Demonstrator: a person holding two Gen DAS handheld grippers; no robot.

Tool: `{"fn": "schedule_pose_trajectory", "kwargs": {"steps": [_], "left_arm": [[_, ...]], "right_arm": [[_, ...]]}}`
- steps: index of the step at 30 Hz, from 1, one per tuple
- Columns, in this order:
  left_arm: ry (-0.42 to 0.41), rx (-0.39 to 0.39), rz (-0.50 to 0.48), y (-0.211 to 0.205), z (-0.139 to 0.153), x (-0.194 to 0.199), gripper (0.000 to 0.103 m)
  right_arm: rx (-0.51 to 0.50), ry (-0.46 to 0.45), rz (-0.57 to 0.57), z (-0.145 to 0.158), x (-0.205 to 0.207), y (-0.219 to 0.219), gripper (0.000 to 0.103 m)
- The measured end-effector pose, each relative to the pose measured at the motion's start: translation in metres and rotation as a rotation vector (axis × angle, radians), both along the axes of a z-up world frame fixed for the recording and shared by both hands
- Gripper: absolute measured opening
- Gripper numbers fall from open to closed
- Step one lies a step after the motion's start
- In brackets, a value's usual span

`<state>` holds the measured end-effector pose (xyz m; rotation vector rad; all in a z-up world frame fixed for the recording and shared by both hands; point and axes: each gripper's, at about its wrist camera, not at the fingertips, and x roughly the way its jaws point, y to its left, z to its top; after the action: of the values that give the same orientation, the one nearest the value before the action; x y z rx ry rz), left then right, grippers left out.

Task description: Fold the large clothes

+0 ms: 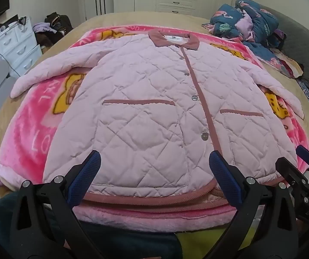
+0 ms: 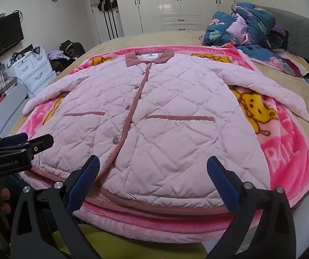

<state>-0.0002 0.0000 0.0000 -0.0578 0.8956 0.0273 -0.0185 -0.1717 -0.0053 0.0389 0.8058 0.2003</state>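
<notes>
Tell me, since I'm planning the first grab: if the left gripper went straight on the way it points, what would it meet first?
Most likely the pink quilted jacket, on its lower front just above the hem. The left gripper is open and holds nothing, and nothing shows in between; depth is hard to judge.

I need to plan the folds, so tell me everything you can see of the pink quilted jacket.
The pink quilted jacket lies flat and face up on a pink cartoon blanket on the bed, collar away from the cameras. It looks like padded, diamond-stitched fabric with darker rose trim on the collar, front placket, hem and two pocket openings. The front is closed, and four snaps show. Both sleeves spread out and downward. Nothing grips it: the left gripper and right gripper hang open at the hem.
</notes>
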Motion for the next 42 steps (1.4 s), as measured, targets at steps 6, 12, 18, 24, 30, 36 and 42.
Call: {"fn": "schedule_pose_trajectory", "kwargs": {"steps": [6,12,18,24,30,36,42], "left_arm": [[0.011,-0.002,-0.001,0.0,-0.001,0.001,0.094],[0.006,-0.005,-0.001,0.0,-0.001,0.001,0.094],[0.002,-0.002,-0.002,0.003,0.003,0.002,0.094],[-0.001,-0.003,0.0,0.006,0.007,0.0,0.094],[-0.002,-0.003,-0.001,0.006,0.008,0.0,0.094],[-0.004,-0.002,-0.001,0.005,0.007,0.0,0.094],[-0.006,-0.004,0.001,0.007,0.009,0.0,0.094]], "right_arm": [[0.021,0.008,0.009,0.0,0.0,0.0,0.099],[0.017,0.009,0.016,-0.002,-0.001,0.002,0.099],[0.016,0.006,0.027,-0.002,-0.001,0.004,0.099],[0.016,0.008,0.03,-0.002,-0.001,0.005,0.099],[0.017,0.008,0.033,-0.002,-0.002,0.006,0.099],[0.017,0.008,0.034,-0.002,-0.002,0.006,0.099],[0.013,0.006,0.04,-0.001,-0.003,0.008,0.099]]}}
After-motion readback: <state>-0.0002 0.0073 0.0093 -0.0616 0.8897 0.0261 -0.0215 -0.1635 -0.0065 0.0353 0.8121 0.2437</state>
